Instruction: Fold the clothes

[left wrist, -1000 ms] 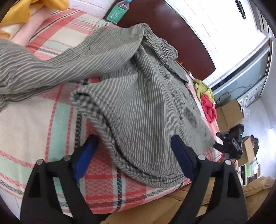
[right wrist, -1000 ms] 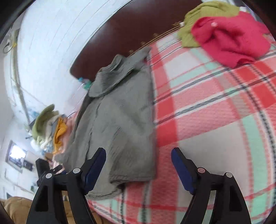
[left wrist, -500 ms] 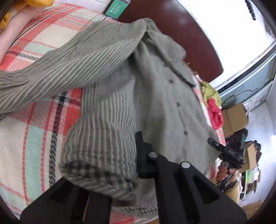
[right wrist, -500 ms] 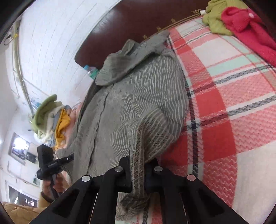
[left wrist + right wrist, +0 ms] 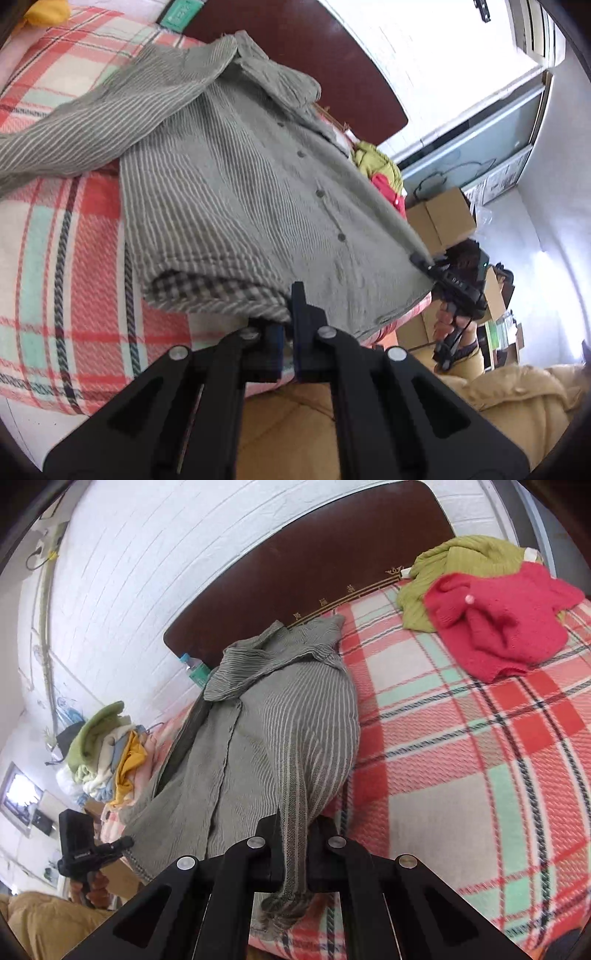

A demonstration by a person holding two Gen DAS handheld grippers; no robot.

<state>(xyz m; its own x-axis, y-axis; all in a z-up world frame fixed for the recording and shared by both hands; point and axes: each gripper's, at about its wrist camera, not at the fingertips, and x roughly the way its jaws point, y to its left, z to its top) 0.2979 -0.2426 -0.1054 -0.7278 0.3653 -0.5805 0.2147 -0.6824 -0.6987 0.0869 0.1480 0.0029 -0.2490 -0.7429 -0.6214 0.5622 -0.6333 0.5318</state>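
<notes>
Left wrist view. Item: striped shirt, grey-green with thin pale stripes, button-front, lying on the plaid blanket of the bed. It spreads ahead of my left hand-held gripper, collar at the far end by the dark headboard, one sleeve trailing off to the left. My jaws are closed tight on the near hem corner, a checked inner layer bunching just above them. Across the hem, to the right, my right hand-held gripper pinches the opposite corner, the edge drawn taut between the two.

Right wrist view. Same shirt runs forward from my right hand-held gripper; jaws fully closed on a gathered fold of hem, a tuft of cloth hanging below them. Left of it, lower down, my left hand-held gripper holds its corner. Red knit and green garment lie well ahead to the right; a stack of clothes sits to the left.

Handling, by my judgement: light, thin, crinkled weave; limp, sags between holds, not fragile, not slippery. Best held at the hem corners or shoulder seams, both ends level, clear of the buttons. Small pinches may slip under pull.
</notes>
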